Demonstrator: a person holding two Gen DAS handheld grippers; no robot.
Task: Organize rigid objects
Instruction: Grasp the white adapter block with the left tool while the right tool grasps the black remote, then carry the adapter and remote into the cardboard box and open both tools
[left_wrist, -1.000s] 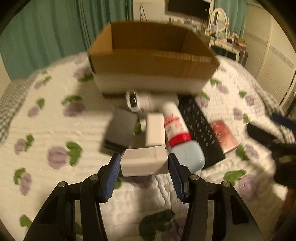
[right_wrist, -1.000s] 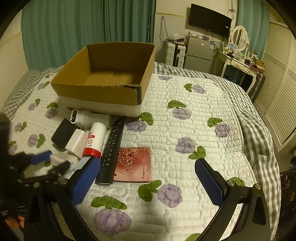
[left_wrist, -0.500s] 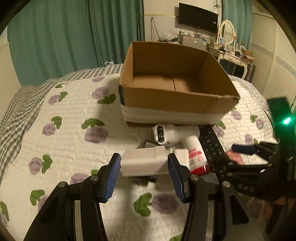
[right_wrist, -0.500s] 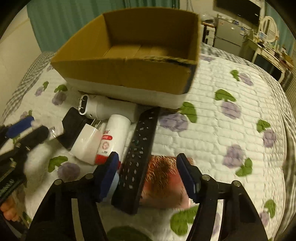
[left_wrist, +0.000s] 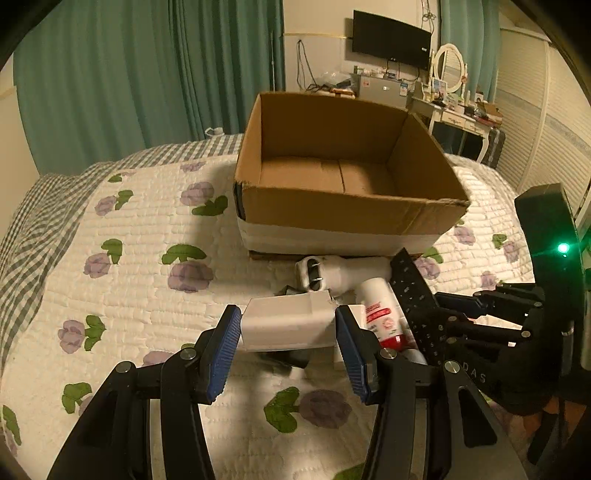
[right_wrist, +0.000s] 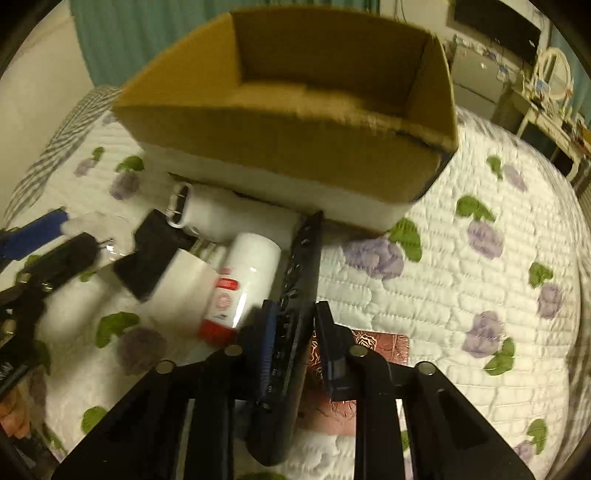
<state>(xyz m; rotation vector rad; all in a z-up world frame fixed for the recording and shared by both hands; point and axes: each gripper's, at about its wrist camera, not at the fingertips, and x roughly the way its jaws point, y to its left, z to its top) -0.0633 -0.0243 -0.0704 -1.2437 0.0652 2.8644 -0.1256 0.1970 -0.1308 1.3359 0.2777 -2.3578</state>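
My left gripper (left_wrist: 288, 341) is shut on a white box (left_wrist: 286, 325) and holds it above the bed, in front of the open cardboard box (left_wrist: 343, 206). My right gripper (right_wrist: 293, 338) is shut on a black remote control (right_wrist: 295, 295), tilted with its far end raised toward the cardboard box (right_wrist: 295, 144). The remote (left_wrist: 413, 288) and the right gripper also show at the right of the left wrist view. On the quilt lie a white bottle with a red cap (right_wrist: 240, 288), a white cylinder (right_wrist: 214, 212), a white charger (right_wrist: 184, 273) and a black block (right_wrist: 151, 254).
A dark red rose-patterned card (right_wrist: 365, 373) lies under the right gripper. The flowered quilt (left_wrist: 122, 280) covers the bed, with a checked edge at the left. Green curtains, a TV and a dressing table stand behind.
My right gripper has closed on the remote and tipped it up. My left gripper has lifted the white box slightly higher toward the cardboard box.
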